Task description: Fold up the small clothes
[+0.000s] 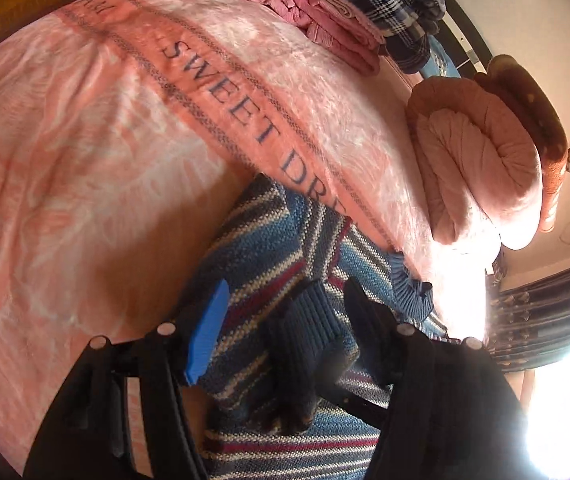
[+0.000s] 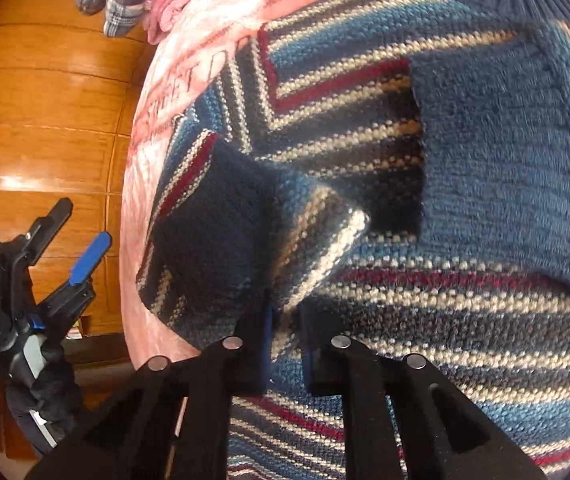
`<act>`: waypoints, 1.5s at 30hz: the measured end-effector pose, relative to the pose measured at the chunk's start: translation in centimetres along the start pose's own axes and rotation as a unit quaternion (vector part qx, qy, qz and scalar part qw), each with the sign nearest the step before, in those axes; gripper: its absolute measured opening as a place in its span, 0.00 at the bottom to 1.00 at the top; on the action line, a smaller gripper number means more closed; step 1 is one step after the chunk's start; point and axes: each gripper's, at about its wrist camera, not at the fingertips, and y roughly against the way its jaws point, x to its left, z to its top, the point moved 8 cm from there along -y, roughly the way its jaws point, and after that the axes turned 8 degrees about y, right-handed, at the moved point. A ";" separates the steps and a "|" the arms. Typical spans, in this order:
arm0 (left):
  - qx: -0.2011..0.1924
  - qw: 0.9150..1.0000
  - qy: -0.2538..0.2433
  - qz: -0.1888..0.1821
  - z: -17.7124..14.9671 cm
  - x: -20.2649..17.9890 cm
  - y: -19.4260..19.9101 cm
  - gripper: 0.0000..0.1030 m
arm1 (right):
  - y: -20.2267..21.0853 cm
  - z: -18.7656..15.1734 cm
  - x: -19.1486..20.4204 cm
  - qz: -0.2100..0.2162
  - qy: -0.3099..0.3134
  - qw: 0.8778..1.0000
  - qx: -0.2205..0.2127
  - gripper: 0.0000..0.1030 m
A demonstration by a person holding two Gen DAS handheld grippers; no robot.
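1. A small knitted sweater with blue, cream, dark red and navy stripes [image 2: 425,184] lies on a pink plush blanket with the blue words "SWEET DREAM" [image 1: 117,128], which covers a bed.
2. The right hand-held gripper [image 2: 285,344] is nearly closed, and its 2 black fingers pinch a raised fold of the striped knit between them.
3. The left hand-held gripper [image 1: 281,320] stands wide open over the sweater, near a dark blue ribbed cuff [image 1: 309,320]; I cannot tell if the fingers touch the knit.
4. In the right wrist view this same left hand-held gripper appears beside the bed, above an orange wooden floor [image 2: 37,120], with its blue pad [image 2: 89,258] apart from the other finger and nothing between them. A dark glove holds its handle.
5. At the far edge of the bed rest folded pink clothes [image 1: 309,12] and a blue checked cloth [image 1: 389,4].
6. A rolled pink quilt [image 1: 481,160] lies near the sweater's collar side.
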 end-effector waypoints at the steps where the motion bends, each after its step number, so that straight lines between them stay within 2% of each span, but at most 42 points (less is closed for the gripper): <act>1: -0.005 1.000 -0.003 0.001 0.3 0.2 0.1 0.57 | 0.5 0.3 0.3 -0.017 0.019 1.000 -0.005 0.10; 5: -0.023 1.000 -0.015 -0.002 1.0 0.2 0.6 0.57 | 4.4 2.1 1.2 -0.090 0.091 0.991 -0.049 0.09; 8: -0.025 0.999 -0.029 -0.016 0.7 -0.7 0.7 0.57 | 7.5 3.6 1.2 -0.115 0.111 0.985 -0.070 0.09; 11: -0.013 0.997 -0.062 -0.037 -0.4 -2.4 0.1 0.58 | 9.4 4.9 -0.2 -0.168 0.123 0.975 -0.082 0.09; 14: 0.002 0.993 -0.105 -0.049 -2.1 -4.2 -1.1 0.58 | 9.2 5.8 -2.5 -0.219 0.131 0.964 -0.070 0.10; 16: 0.021 0.990 -0.132 -0.039 -3.5 -5.0 -2.4 0.58 | 8.5 6.1 -4.0 -0.243 0.137 0.959 -0.057 0.10; 20: 0.044 0.984 -0.171 -0.005 -5.3 -5.1 -4.6 0.58 | 7.6 6.5 -6.0 -0.246 0.126 0.960 -0.055 0.12; 23: 0.048 0.982 -0.182 0.000 -5.5 -4.7 -4.9 0.58 | 7.7 6.8 -6.0 -0.249 0.129 0.958 -0.056 0.16; 26: 0.037 0.983 -0.180 0.001 -4.5 -4.6 -4.3 0.58 | 9.9 6.8 -4.3 -0.260 0.148 0.950 -0.092 0.21; 28: 0.028 0.986 -0.165 -0.006 -3.7 -4.4 -3.7 0.58 | 10.6 6.7 -2.6 -0.237 0.168 0.952 -0.095 0.23; 30: 0.020 0.988 -0.151 -0.009 -3.0 -4.3 -3.3 0.58 | 9.7 6.4 -1.1 -0.231 0.191 0.951 -0.072 0.26; 33: 0.013 0.989 -0.144 -0.006 -2.3 -4.0 -2.9 0.58 | 7.0 5.9 0.6 -0.246 0.232 0.941 -0.027 0.34; 36: 0.013 0.990 -0.140 -0.004 -2.1 -3.6 -2.8 0.58 | 4.5 5.5 0.8 -0.282 0.256 0.925 -0.002 0.46; 37: 0.013 0.990 -0.139 -0.002 -2.1 -3.4 -2.9 0.58 | 3.8 5.2 0.6 -0.298 0.260 0.919 0.006 0.46; 38: 0.014 0.990 -0.138 -0.001 -2.0 -3.3 -3.0 0.58 | 3.4 5.1 0.2 -0.318 0.265 0.910 0.012 0.46; 39: 0.015 0.990 -0.137 0.000 -2.0 -3.2 -3.1 0.58 | 3.0 5.1 -0.4 -0.333 0.272 0.902 0.017 0.40; 40: 0.015 0.991 -0.135 0.001 -1.9 -3.0 -3.1 0.58 | 3.0 5.1 -0.7 -0.345 0.278 0.897 0.016 0.24; 41: 0.016 0.991 -0.133 0.000 -1.8 -2.9 -3.1 0.58 | 3.3 5.2 -0.9 -0.349 0.280 0.894 0.006 0.18; 42: 0.016 0.991 -0.131 -0.001 -1.8 -2.9 -3.1 0.58 | 3.8 5.2 -1.0 -0.339 0.276 0.899 -0.004 0.14; 45: 0.016 0.992 -0.126 -0.006 -1.7 -2.9 -3.0 0.59 | 6.5 5.5 -1.4 -0.287 0.232 0.928 -0.045 0.12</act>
